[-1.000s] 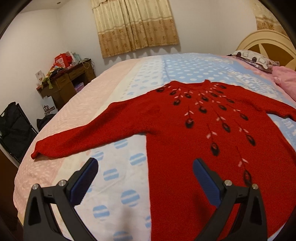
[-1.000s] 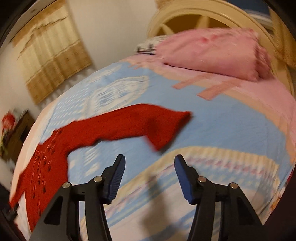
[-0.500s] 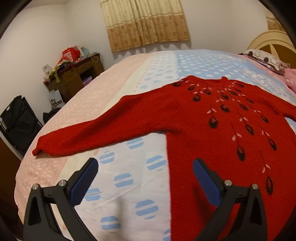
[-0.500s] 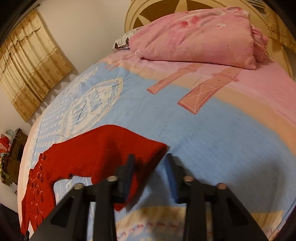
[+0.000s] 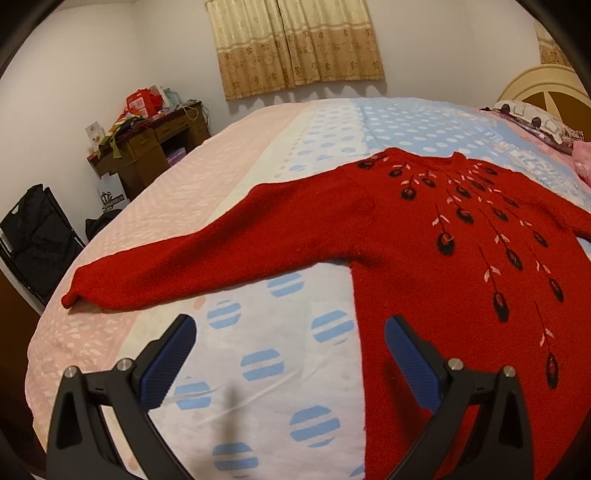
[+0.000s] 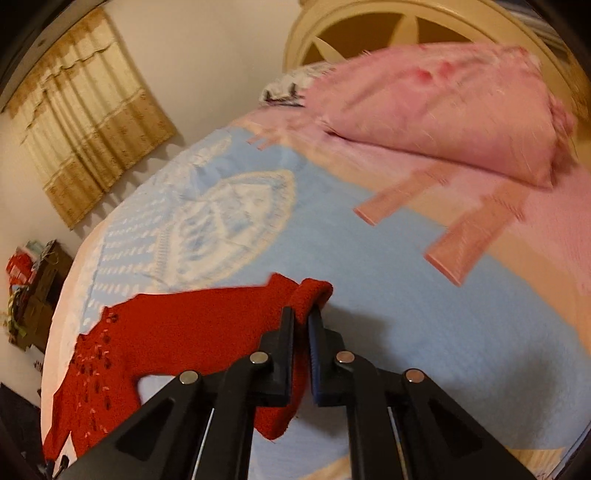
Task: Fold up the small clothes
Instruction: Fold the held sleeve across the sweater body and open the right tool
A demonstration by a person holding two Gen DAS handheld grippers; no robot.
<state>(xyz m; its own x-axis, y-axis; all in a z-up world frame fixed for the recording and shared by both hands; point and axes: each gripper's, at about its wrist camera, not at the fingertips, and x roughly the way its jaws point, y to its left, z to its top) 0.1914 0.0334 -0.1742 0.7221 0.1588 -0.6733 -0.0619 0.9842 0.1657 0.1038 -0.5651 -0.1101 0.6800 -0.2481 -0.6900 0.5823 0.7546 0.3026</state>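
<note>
Because a fold of this kind starts by carrying a sleeve in over the body, the right black two-finger gripper (image 6: pixel 301 321) has its jaws pressed nearly together on the cuff end of the red knitted sweater (image 6: pixel 177 332), the wool bunching up and over the fingertips while a loose flap hangs beneath them. That pinch looks deep enough to lift the cuff clear of the blue, pink and white patterned quilt (image 6: pixel 424 314), which seems the point of gripping so far in. The picture here is smeared, so how high the cuff sits off the bed I cannot tell.

The left black gripper with blue pads (image 5: pixel 291 354) is spread wide and holds nothing. It hovers near the bed's close edge, one finger over bare dotted quilt (image 5: pixel 258 332) and the other over the sweater's side seam, probably waiting so the garment body stays undisturbed and flat.

Beyond it the sweater (image 5: pixel 424 240) lies spread face up across the middle of the bed, dark embroidered buds trailing down from the neckline, its far sleeve stretched straight out toward the bed's left edge; that layout gives clean fold lines.

Farther off, a pink pillow (image 6: pixel 443 103) rests by the cream headboard (image 6: pixel 351 33) at the head of the bed, clear of the working area. A dark wooden desk (image 5: pixel 147 151) and beige curtains (image 5: pixel 295 44) stand against the walls.
</note>
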